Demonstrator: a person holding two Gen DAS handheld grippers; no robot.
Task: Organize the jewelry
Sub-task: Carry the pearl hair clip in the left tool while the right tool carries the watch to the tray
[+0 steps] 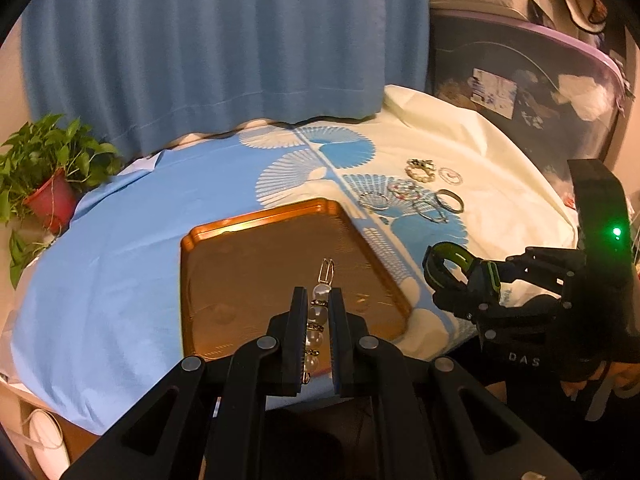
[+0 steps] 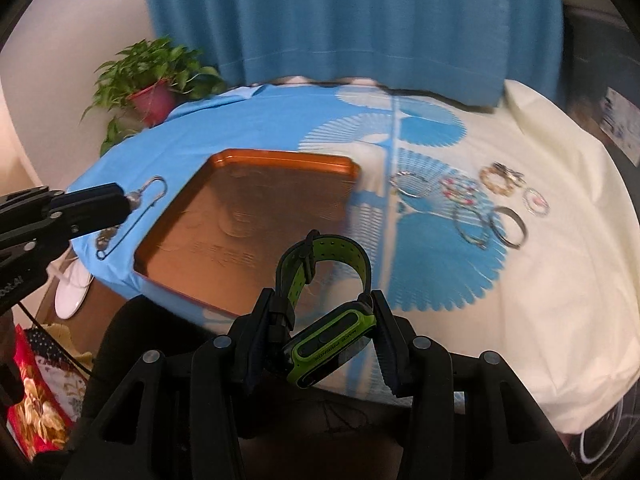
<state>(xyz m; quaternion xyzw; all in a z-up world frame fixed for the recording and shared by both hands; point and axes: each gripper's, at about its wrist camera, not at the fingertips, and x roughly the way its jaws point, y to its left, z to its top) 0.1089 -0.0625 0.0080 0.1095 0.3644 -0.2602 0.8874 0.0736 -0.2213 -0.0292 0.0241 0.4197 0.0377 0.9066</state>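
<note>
- Blue pleated fabric curtain (image 1: pixel 224 48), hanging at 12 o'clock behind the table; its hem meets the tablecloth's far edge.
- Leafy green plant in a red plastic pot (image 1: pixel 52 196), at 9 o'clock in the left wrist view and at 11 o'clock in the right wrist view, just beside the cloth's blue edge.
- Tablecloth of blue and cream fabric with a fan print (image 2: pixel 540 280), covering the table.
- Dark translucent storage box with a purple rim (image 1: pixel 520 92), at 2 o'clock, behind the cream side.
- White shoe (image 2: pixel 72 292), at 9 o'clock, below the table edge.
- Red floral-printed bag (image 2: pixel 36 400), at 8 o'clock.
</note>
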